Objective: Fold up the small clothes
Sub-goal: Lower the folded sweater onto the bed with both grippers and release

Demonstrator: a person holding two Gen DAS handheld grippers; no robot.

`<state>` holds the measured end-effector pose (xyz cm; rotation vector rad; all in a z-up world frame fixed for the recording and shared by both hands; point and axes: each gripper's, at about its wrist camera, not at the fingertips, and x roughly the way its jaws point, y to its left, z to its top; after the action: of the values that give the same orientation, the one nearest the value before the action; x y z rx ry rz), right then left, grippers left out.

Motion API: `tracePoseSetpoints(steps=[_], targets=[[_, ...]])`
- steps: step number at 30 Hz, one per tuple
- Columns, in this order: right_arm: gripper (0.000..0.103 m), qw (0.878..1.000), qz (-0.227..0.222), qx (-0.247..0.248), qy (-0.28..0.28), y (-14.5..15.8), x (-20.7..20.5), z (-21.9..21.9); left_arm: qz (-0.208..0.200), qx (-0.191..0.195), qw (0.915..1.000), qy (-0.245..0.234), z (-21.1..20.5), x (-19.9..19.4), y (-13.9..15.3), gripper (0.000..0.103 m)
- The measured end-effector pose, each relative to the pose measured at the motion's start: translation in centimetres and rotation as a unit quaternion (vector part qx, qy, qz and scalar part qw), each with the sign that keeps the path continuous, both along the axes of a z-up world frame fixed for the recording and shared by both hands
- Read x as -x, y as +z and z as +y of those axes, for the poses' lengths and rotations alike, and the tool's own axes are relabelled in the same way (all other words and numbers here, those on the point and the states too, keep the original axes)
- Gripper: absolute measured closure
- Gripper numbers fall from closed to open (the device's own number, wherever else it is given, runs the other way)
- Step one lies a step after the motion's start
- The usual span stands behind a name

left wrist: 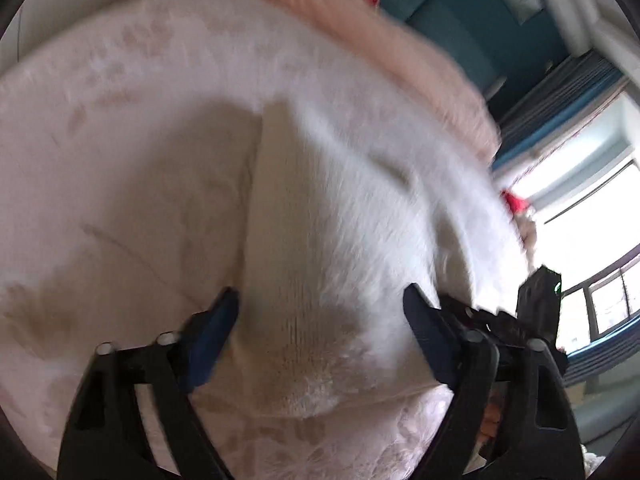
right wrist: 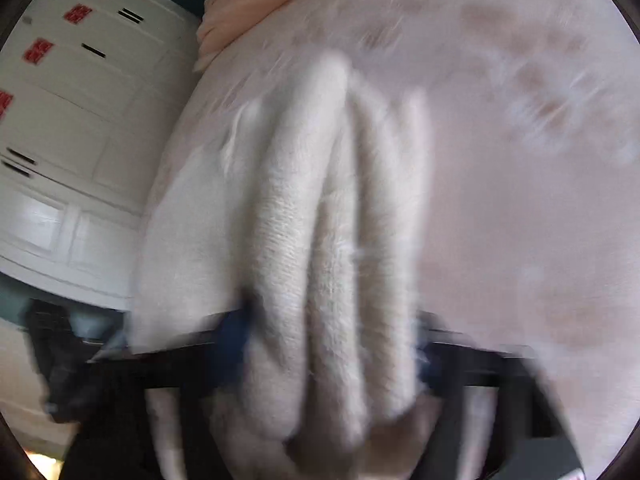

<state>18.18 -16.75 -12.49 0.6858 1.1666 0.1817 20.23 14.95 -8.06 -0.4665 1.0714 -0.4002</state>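
Jaws on the left gripper (left wrist: 320, 320) stood apart around a fold of the fluffy white garment (left wrist: 340, 200), pads apparently not pressing. Right gripper (right wrist: 332, 336), badly blurred, had bunched ridges of that knit between its jaws; whether it clamped them I couldn't tell. Out toward twelve o'clock, the garment lay spread on the pale patterned bed cover (left wrist: 100, 100), a peach blanket (left wrist: 360, 20) beyond. Judging by the look: light, soft, floppy, fuzzy rather than slippery. Best hold seemed a doubled edge or hem, pinched deep.
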Motion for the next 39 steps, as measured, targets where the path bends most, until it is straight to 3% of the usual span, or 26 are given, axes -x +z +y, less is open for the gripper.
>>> tracePoseSetpoints(steps=[1,3,6,8,10,11,13,15,17,19,21,23,25,27,29,30,32,33,35,37,38,39], targets=[[0.066,1.0,-0.016,0.014,-0.009,1.3,0.1,0.2,-0.004,-0.015,0.9999,0.003,-0.4,0.1,0.2,0.046],[0.068,0.997,-0.071,0.033,-0.001,5.0,0.6,0.6,-0.034,-0.006,0.9994,0.002,-0.5,0.3,1.8,0.06],[0.066,0.989,-0.122,0.086,0.01,8.9,1.8,0.6,-0.053,0.013,0.9984,-0.013,-0.5,1.0,3.8,0.063],[0.059,0.988,-0.108,0.105,0.014,7.7,1.9,-0.1,-0.048,-0.014,0.9984,-0.027,-1.4,0.8,2.8,0.064],[0.052,0.989,-0.026,0.141,0.034,3.1,1.9,-0.6,-0.03,-0.057,0.9969,-0.045,-2.9,0.8,-0.2,0.062],[0.052,0.989,-0.003,0.142,0.034,1.4,2.2,-1.0,-0.034,-0.052,0.9973,-0.04,-2.8,1.2,-0.5,0.059],[0.052,0.995,-0.032,0.097,-0.009,3.1,4.1,-2.5,-0.038,-0.037,0.9984,-0.02,-2.3,1.6,0.2,0.059],[0.051,0.989,-0.074,0.121,-0.038,6.8,6.1,-2.8,-0.054,-0.052,0.9972,-0.01,-1.9,2.5,1.9,0.062],[0.059,0.982,-0.124,0.136,-0.033,9.8,7.3,-2.1,-0.09,-0.071,0.9932,-0.017,-2.0,3.7,4.0,0.061],[0.078,0.979,-0.137,0.154,-0.009,10.7,7.7,-1.3,-0.111,-0.09,0.9894,-0.025,-2.6,4.7,5.3,0.061],[0.089,0.979,-0.111,0.17,0.028,9.1,6.7,0.3,-0.116,-0.11,0.9859,-0.048,-4.2,5.0,5.5,0.061],[0.091,0.981,-0.041,0.184,0.053,4.3,6.2,0.8,-0.097,-0.158,0.9803,-0.068,-6.2,4.4,3.8,0.061],[0.093,0.981,-0.051,0.18,0.05,2.3,6.2,1.0,-0.069,-0.208,0.9724,-0.08,-7.5,4.1,1.2,0.058],[0.093,0.987,-0.045,0.152,0.032,2.8,6.3,0.3,-0.079,-0.234,0.9663,-0.073,-7.8,4.2,0.4,0.052],[0.092,0.989,-0.04,0.138,0.02,3.7,6.0,-0.5,-0.062,-0.226,0.97,-0.064,-7.4,3.8,0.9,0.052],[0.086,0.988,-0.052,0.146,0.012,5.0,6.0,-0.9,-0.058,-0.219,0.972,-0.062,-7.1,3.8,1.2,0.052],[0.056,0.982,-0.067,0.174,-0.007,6.0,6.3,-1.5,-0.05,-0.2,0.9771,-0.053,-6.3,3.9,2.1,0.05],[0.036,0.98,-0.068,0.184,-0.015,6.3,6.5,-1.9,-0.04,-0.186,0.9806,-0.047,-5.7,4.1,2.2,0.041],[0.035,0.984,-0.051,0.171,-0.012,5.5,6.7,-2.4,-0.013,-0.141,0.9896,-0.026,-4.6,4.6,1.5,0.02],[0.041,0.99,-0.007,0.139,0.004,2.9,5.7,-2.5,0.014,-0.089,0.9959,-0.004,-3.6,6.1,0.1,0.019],[0.045,0.994,0.007,0.109,0.006,1.2,5.6,-2.5,0.029,-0.082,0.9962,-0.002,-3.5,6.3,-0.7,0.032],[0.05,0.996,0.01,0.09,-0.006,0.3,5.5,-2.8,0.048,-0.08,0.9956,-0.006,-3.6,6.2,-1.9,0.068]])
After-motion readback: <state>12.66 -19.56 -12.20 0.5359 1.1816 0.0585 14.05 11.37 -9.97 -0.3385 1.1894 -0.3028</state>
